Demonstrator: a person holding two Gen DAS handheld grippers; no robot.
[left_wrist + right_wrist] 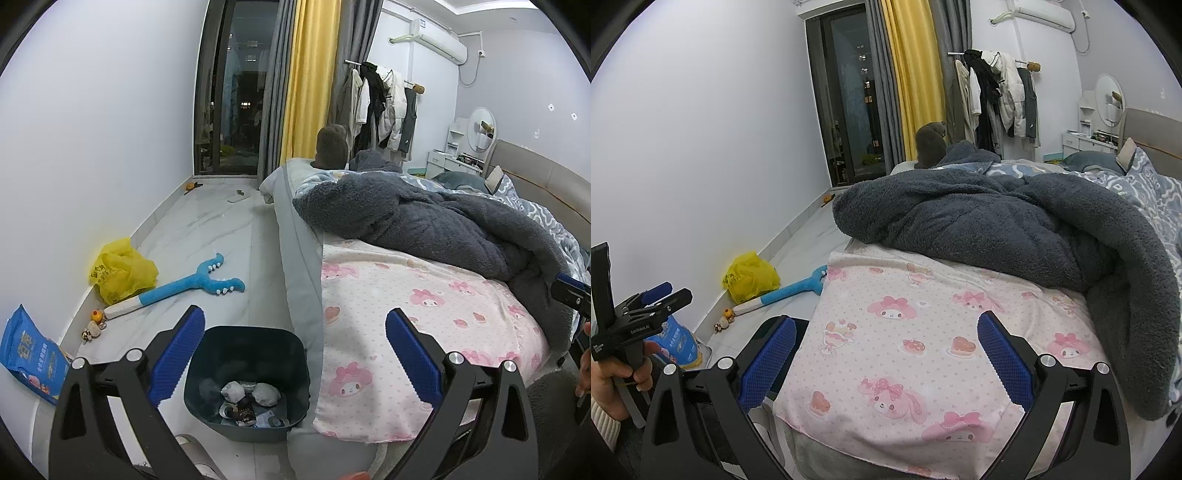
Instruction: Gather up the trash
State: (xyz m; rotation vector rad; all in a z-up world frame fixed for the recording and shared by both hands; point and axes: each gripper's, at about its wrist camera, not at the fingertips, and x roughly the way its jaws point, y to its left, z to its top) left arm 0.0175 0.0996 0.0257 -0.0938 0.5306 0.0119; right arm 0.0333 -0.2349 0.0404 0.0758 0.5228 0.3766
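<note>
A dark blue bin [246, 380] stands on the floor against the bed's side, with crumpled tissues [251, 392] and wrappers inside. My left gripper [295, 332] is open and empty, above the bin and the bed's edge. My right gripper [886, 334] is open and empty over the pink patterned sheet [923, 332]. A yellow plastic bag [122, 271] lies by the wall; it also shows in the right wrist view [750, 275]. A blue packet [29, 354] leans on the wall at the left. The left gripper shows at the left of the right wrist view [653, 295].
A blue plush toy [184, 282] and small toys [94, 325] lie on the white floor. A grey fleece blanket [997, 225] is heaped on the bed, with a grey cat [929, 146] at the far end. A clothes rack [384, 107] and curtains stand behind.
</note>
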